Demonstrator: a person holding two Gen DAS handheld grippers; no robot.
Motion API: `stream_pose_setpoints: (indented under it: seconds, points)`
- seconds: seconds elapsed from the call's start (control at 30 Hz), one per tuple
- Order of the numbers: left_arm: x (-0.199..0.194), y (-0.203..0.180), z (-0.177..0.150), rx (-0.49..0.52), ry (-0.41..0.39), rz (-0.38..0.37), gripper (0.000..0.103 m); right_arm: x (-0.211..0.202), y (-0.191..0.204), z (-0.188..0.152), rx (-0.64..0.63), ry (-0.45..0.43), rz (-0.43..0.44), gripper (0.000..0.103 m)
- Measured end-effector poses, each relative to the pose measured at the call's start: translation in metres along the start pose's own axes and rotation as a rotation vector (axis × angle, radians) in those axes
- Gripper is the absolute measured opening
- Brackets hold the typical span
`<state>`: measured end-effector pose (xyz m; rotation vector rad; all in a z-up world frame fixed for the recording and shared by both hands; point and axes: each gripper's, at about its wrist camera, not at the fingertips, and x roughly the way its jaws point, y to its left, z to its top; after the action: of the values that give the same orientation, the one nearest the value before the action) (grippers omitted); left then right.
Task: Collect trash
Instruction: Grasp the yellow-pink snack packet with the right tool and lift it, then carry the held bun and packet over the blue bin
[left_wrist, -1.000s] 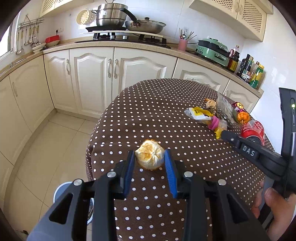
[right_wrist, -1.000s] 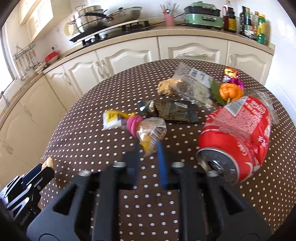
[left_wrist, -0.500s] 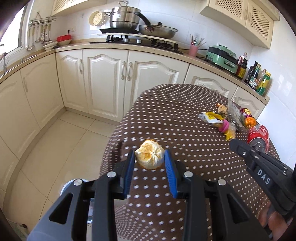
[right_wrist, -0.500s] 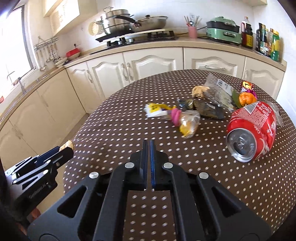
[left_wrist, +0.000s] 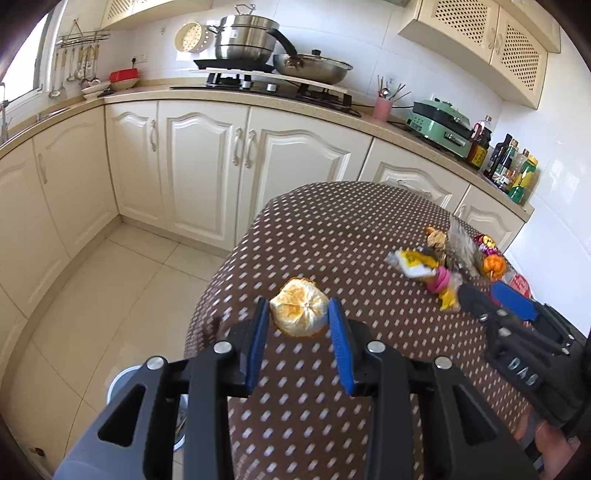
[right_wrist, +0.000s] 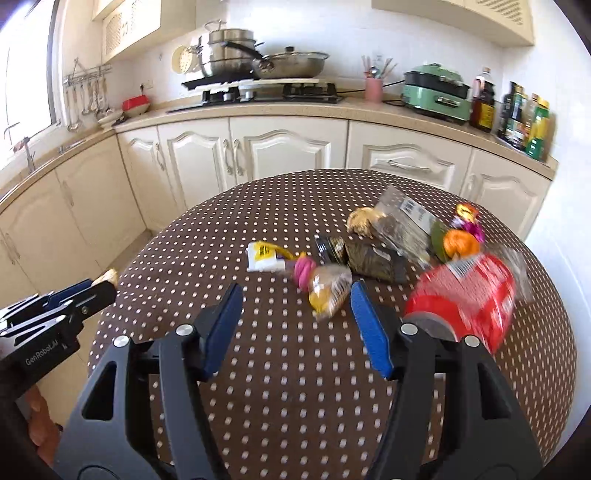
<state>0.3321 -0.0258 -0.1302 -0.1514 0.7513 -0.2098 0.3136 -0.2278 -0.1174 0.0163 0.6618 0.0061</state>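
Note:
My left gripper (left_wrist: 299, 317) is shut on a ball of orange peel (left_wrist: 298, 313), held above the near left edge of the dotted table (left_wrist: 332, 236). My right gripper (right_wrist: 295, 306) hangs over the table with its jaws opening and nothing between the pads. Just beyond it lie a small clear wrapper with yellow inside (right_wrist: 328, 290), a pink piece (right_wrist: 303, 272) and a white and yellow wrapper (right_wrist: 263, 256). A red soda can (right_wrist: 465, 295) lies on its side to the right. The left gripper (right_wrist: 83, 295) shows at the left edge of the right wrist view.
More litter sits farther back: a dark packet (right_wrist: 375, 258), a clear bag (right_wrist: 402, 221), an orange piece (right_wrist: 460, 243). A round bin (left_wrist: 122, 384) stands on the tiled floor beside the table. Cream cabinets (left_wrist: 203, 166) and a worktop with a stove run behind.
The right gripper let go of the small wrapper, drew back and rose, shut fully, then opened wide. The left gripper lifted the orange peel back toward the table's edge.

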Motion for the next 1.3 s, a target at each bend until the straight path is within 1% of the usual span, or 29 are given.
stream_pose_setpoints:
  seconds: [0.07,0.17,0.27,0.33,0.37,0.4,0.43,0.47,0.53,0.73,0.8,0.83,0.9,0.97,1.0,1.1,1.17,1.3]
  points:
    - [0.011,-0.005,0.008,0.002,0.003,-0.004,0.032,0.014,0.003,0.008,-0.044,0.009,-0.014,0.061]
    - [0.028,-0.010,0.016,0.006,0.018,-0.005,0.032,0.039,0.011,0.016,-0.116,0.057,-0.028,0.061]
    - [0.044,-0.012,0.021,0.004,0.045,-0.021,0.032,0.058,0.010,0.019,-0.140,0.094,-0.050,0.061]
    - [0.052,-0.014,0.021,0.005,0.058,-0.030,0.032,0.070,0.007,0.018,-0.141,0.129,-0.058,0.052]
    - [0.054,-0.016,0.021,0.008,0.061,-0.035,0.032,0.072,0.006,0.016,-0.139,0.136,-0.072,0.038]
    - [0.056,-0.017,0.020,0.011,0.064,-0.038,0.032,0.071,0.005,0.015,-0.141,0.137,-0.085,0.029]
    - [0.056,-0.018,0.020,0.011,0.066,-0.042,0.032,0.069,0.005,0.014,-0.144,0.135,-0.086,0.025]
    - [0.055,-0.019,0.018,0.013,0.066,-0.046,0.032,0.068,0.005,0.013,-0.143,0.134,-0.077,0.024]
    - [0.053,-0.019,0.016,0.016,0.063,-0.044,0.032,0.062,0.009,0.010,-0.150,0.123,-0.069,0.023]
    - [0.029,0.001,0.003,0.008,0.045,-0.021,0.032,0.035,0.031,0.003,-0.111,0.088,0.043,0.023]
    - [0.017,0.017,-0.003,-0.017,0.039,-0.007,0.032,0.024,0.046,0.000,-0.099,0.076,0.096,0.023]
    - [0.013,0.022,-0.005,-0.021,0.036,0.000,0.032,0.021,0.054,-0.001,-0.095,0.075,0.108,0.023]
    - [0.000,0.040,-0.014,-0.030,0.022,0.058,0.032,0.016,0.072,-0.006,-0.098,0.077,0.155,0.023]
    - [-0.010,0.059,-0.022,-0.044,0.014,0.109,0.032,0.013,0.100,-0.013,-0.106,0.089,0.220,0.022]
    - [-0.016,0.071,-0.025,-0.057,0.013,0.129,0.032,0.013,0.109,-0.016,-0.114,0.096,0.236,0.022]
    - [-0.033,0.108,-0.035,-0.105,0.005,0.195,0.032,0.010,0.157,-0.024,-0.153,0.105,0.314,0.022]
    - [-0.043,0.133,-0.043,-0.136,0.002,0.245,0.032,0.010,0.183,-0.029,-0.184,0.108,0.343,0.022]
    - [-0.051,0.182,-0.060,-0.211,0.025,0.299,0.032,0.023,0.245,-0.046,-0.246,0.162,0.423,0.022]
